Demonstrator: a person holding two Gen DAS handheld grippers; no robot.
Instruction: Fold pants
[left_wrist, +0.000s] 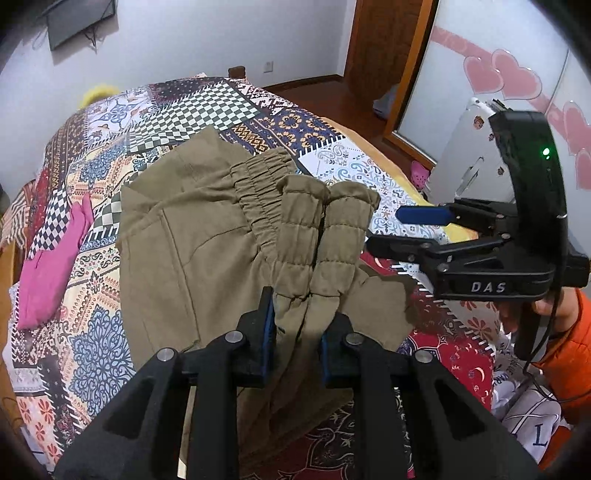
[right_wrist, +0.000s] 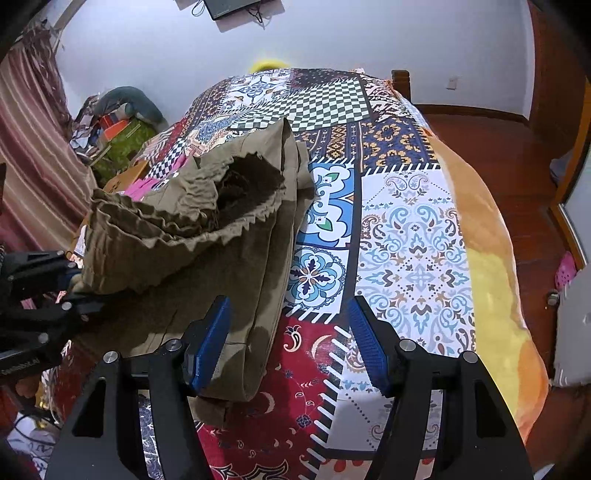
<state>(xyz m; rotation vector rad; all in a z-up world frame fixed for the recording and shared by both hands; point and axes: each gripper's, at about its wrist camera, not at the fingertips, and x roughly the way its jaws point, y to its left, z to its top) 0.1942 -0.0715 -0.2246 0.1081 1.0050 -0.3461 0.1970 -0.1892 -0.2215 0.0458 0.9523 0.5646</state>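
Olive pants (left_wrist: 184, 240) lie on a patchwork bedspread (left_wrist: 221, 107). Their two elastic leg cuffs (left_wrist: 317, 229) are lifted over the gathered waistband (left_wrist: 258, 184). My left gripper (left_wrist: 297, 332) is shut on the leg fabric just below the cuffs. In the right wrist view the raised cuffs (right_wrist: 147, 236) hang over the folded pants (right_wrist: 236, 295), with the left gripper (right_wrist: 79, 291) at the left edge. My right gripper (right_wrist: 290, 343) stands open, its left pad over the near edge of the pants and nothing pinched. It also shows to the right of the cuffs as the right gripper (left_wrist: 384, 229).
A pink garment (left_wrist: 51, 266) lies on the bed's left side. A white suitcase (left_wrist: 469, 155) stands beside the bed on the right, over a wooden floor (right_wrist: 517, 155). A heap of clutter (right_wrist: 118, 125) sits beyond the bed's left. An orange sleeve (left_wrist: 569, 325) holds the right gripper.
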